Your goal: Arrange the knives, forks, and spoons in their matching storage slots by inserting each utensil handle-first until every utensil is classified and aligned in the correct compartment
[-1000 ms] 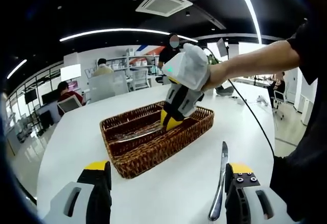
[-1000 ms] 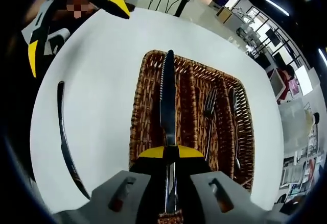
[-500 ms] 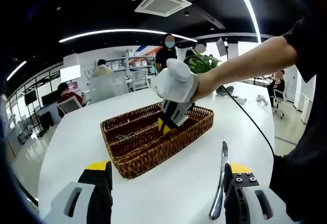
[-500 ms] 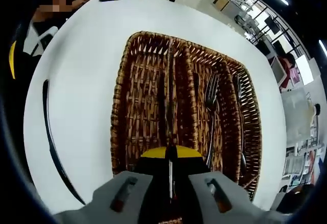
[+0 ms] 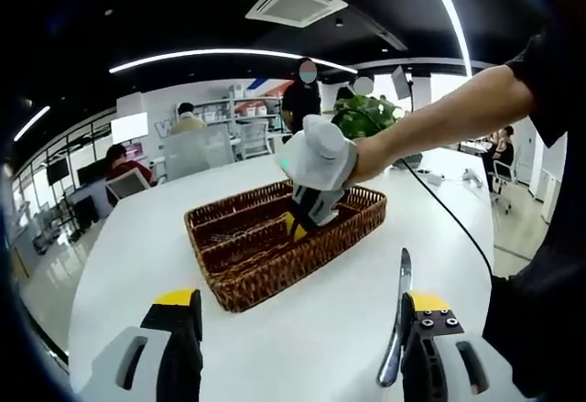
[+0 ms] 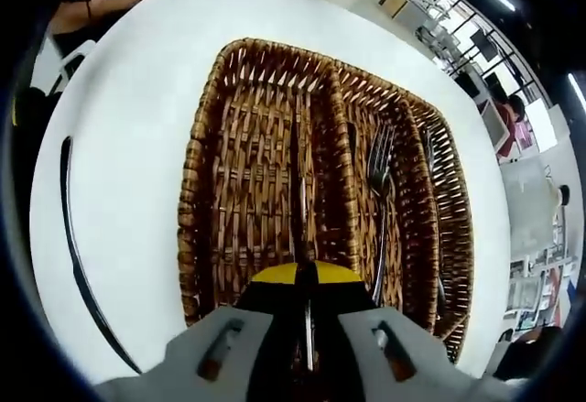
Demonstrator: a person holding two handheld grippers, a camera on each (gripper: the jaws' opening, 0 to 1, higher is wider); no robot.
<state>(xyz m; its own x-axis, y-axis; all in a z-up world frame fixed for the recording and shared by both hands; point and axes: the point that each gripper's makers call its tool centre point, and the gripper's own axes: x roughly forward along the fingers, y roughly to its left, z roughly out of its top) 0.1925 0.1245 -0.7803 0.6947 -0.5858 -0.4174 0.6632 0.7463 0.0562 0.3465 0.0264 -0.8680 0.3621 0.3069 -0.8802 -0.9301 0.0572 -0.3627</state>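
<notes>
A wicker tray [image 6: 197, 191] with three long compartments stands on a round white table [image 5: 302, 329]. In the right gripper view, the right gripper [image 6: 307, 278] is just above the near end of the tray, and its jaws are clamped together on a table knife [image 6: 297, 191]. This knife lies edge-on along the left, widest compartment, close to the divider; I cannot tell if it already touches the bottom. A fork [image 6: 377, 201] lies in the middle compartment with its tines toward the far end. In the right compartment there is one more thin utensil [image 6: 430, 201], probably a spoon, but it is too small to be sure.

On the bare table, to the left of the tray and apart from it, lies a second knife [image 6: 78, 265].

In the left gripper view, the left gripper [image 5: 298, 329] hovers low over the table on the near side, with its jaws wide apart and nothing between them. The second knife [image 5: 396, 338] lies just beside its right jaw. Farther away, the person's hand [image 5: 366, 155] holds the right gripper [image 5: 298, 228] pointing down into the tray [image 5: 265, 274].
</notes>
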